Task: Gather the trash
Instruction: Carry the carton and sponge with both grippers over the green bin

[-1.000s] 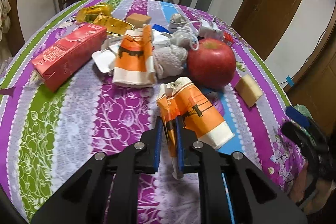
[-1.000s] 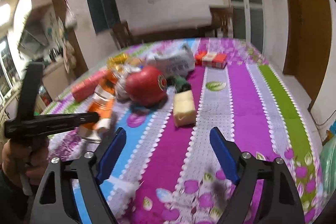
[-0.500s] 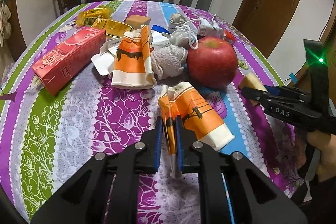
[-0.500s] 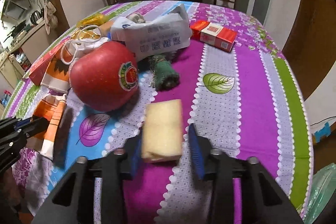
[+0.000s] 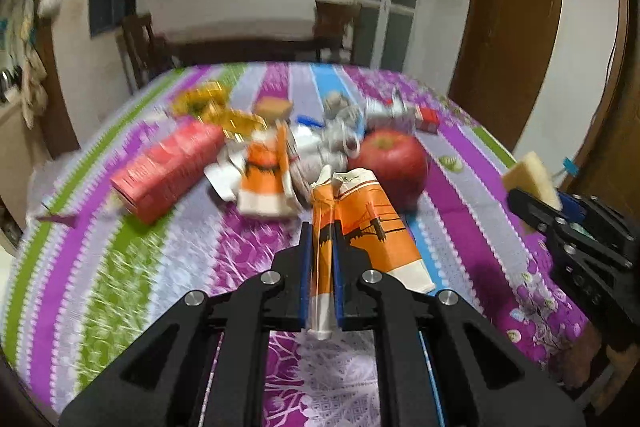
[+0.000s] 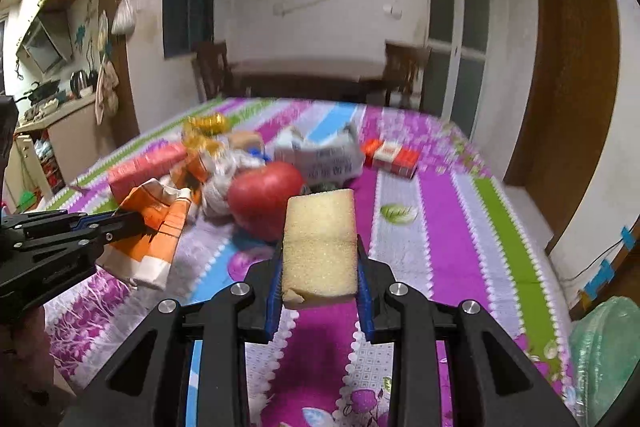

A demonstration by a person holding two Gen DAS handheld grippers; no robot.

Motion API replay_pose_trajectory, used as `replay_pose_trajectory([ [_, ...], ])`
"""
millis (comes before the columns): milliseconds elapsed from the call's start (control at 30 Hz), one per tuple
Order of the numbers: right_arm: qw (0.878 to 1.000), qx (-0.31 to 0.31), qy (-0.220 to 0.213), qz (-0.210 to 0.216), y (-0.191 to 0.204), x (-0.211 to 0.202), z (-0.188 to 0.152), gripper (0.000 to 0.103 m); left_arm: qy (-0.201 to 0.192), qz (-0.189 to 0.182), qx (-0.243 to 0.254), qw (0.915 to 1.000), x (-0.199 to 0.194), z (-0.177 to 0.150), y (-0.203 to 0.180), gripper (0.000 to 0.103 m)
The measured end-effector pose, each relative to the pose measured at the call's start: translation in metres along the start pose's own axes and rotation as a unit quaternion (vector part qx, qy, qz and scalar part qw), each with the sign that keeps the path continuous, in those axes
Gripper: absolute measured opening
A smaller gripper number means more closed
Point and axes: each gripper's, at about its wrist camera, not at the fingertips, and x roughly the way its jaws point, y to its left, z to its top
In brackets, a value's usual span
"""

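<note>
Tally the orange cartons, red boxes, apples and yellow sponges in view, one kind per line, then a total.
Orange cartons: 2, one in the left gripper, one on the table
Red boxes: 2, long and small
Apples: 1
Yellow sponges: 1, in the right gripper
Total: 6

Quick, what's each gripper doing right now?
Left gripper: closed on the orange paper carton.
Right gripper: closed on the yellow sponge.
</note>
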Motion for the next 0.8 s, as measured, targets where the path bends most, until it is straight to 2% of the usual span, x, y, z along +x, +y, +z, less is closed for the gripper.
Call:
replay_pose_trajectory([
  [167, 0.998, 0.001, -0.053, -0.016, 0.0, -0.033, 0.017, 0.031, -0.065, 0.029, 0.029, 0.997, -0.033, 0.013, -0.021, 0.007],
  [300, 0.998, 0.0, -0.066, -0.021, -0.004, -0.051, 0.024, 0.031, -0.087, 0.021, 0.036, 0.9953, -0.047, 0.02, -0.034, 0.007],
  [533, 0.996, 0.002, -0.078, -0.031, -0.012, -0.077, 0.028, 0.031, -0.107, 0.005, 0.049, 0.9931, -0.059, 0.025, -0.056, 0.007],
  [800, 0.996, 0.009, -0.085, -0.04, -0.024, -0.095, 0.028, 0.031, -0.111, 0.002, 0.052, 0.9924, -0.058, 0.027, -0.068, 0.007],
])
